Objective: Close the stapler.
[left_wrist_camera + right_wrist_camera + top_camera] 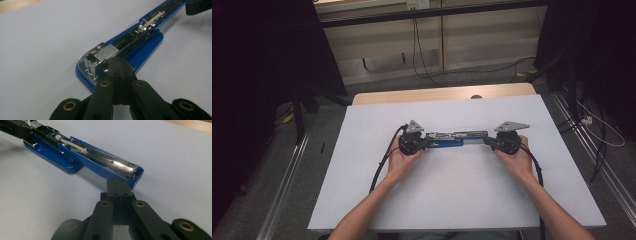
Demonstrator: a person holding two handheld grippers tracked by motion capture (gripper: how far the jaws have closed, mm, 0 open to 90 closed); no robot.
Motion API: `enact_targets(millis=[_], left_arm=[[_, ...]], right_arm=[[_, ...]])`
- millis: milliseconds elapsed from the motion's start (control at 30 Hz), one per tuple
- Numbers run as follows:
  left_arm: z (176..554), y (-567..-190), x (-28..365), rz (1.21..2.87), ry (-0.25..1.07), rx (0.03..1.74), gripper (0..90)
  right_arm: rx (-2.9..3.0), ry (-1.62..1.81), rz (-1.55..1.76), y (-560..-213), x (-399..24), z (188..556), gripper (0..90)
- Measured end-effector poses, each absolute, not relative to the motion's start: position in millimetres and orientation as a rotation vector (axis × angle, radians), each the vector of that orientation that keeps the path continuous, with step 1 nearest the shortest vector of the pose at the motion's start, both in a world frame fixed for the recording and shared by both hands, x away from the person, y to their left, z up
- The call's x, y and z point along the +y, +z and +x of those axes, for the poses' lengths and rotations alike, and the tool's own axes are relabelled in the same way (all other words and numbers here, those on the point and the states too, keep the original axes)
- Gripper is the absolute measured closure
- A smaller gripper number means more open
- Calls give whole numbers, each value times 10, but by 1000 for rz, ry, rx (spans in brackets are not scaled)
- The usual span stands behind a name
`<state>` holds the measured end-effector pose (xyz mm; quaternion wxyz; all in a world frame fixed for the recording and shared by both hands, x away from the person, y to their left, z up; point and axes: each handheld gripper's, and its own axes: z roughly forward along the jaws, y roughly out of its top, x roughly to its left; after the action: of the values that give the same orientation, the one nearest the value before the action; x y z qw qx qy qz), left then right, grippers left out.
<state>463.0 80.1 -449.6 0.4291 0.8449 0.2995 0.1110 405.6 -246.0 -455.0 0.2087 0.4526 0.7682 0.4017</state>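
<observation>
Tongs closed, both empty: left gripper (119,65) tips press the opened blue stapler (447,138) at its 9 o'clock end, right gripper (120,185) at 3 o'clock, mid-table (452,200). Judged: steadying stage; next, folding it shut, needs a firm hold.

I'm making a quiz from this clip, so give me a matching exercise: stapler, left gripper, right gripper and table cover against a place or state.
Things:
1. stapler
2. left gripper
3. right gripper
4. table cover

Descriptions:
A. white, spread under everything
B. jaws shut, at the stapler's end with the wide blue base
C. blue, swung open flat with its metal staple channel showing
D. jaws shut, at the stapler's narrow blue end

Pairs: 1-C, 2-B, 3-D, 4-A
</observation>
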Motion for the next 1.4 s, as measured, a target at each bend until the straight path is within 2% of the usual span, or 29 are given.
enact_targets(millis=[467, 600, 700, 1400], left_arm=[[4632, -4499, 803, 2106, 281, 742, 900], [4640, -4508, 810, 2086, 247, 771, 900], [4628, -4498, 797, 2107, 289, 747, 900], [4629, -4499, 796, 2110, 286, 736, 900]], right_arm=[[2166, 1068, 1282, -4596, -2447, 4082, 900], [2173, 1056, 1284, -4600, -2439, 4091, 900], [2176, 1050, 1276, -4601, -2435, 4092, 900], [2225, 968, 1303, -4574, -2400, 4193, 900]])
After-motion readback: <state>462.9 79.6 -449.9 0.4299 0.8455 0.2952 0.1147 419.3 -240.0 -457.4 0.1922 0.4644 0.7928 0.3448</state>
